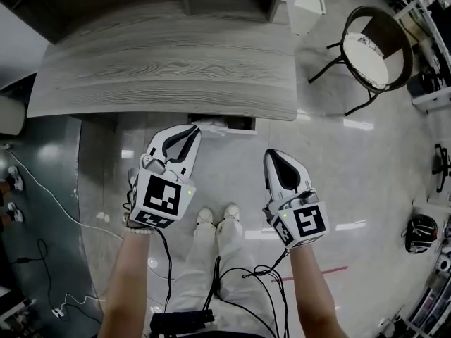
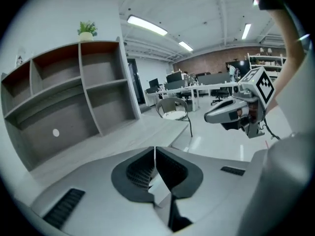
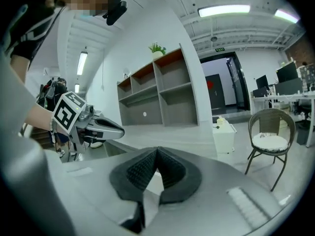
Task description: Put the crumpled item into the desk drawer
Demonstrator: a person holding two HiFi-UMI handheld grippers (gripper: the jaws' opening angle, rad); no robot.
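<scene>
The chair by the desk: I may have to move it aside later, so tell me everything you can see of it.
The chair is a round tub chair with a curved, woven-looking brown back, a white seat cushion and thin dark metal legs. It stands upright with nothing on the seat, on the glossy floor off the right end of the desk and apart from it. Only the floor touches it.

SUPPORT 1: grey wood-grain desk [image 1: 169, 69] | CARRIES: open shelf unit [image 2: 74, 97] along rear edge | SUPPORT 2: glossy floor [image 1: 352, 182] | CARRIES: round-seat chair [image 1: 370, 48], white cabinet [image 1: 308, 2], loose cables [image 1: 44, 189]
</scene>
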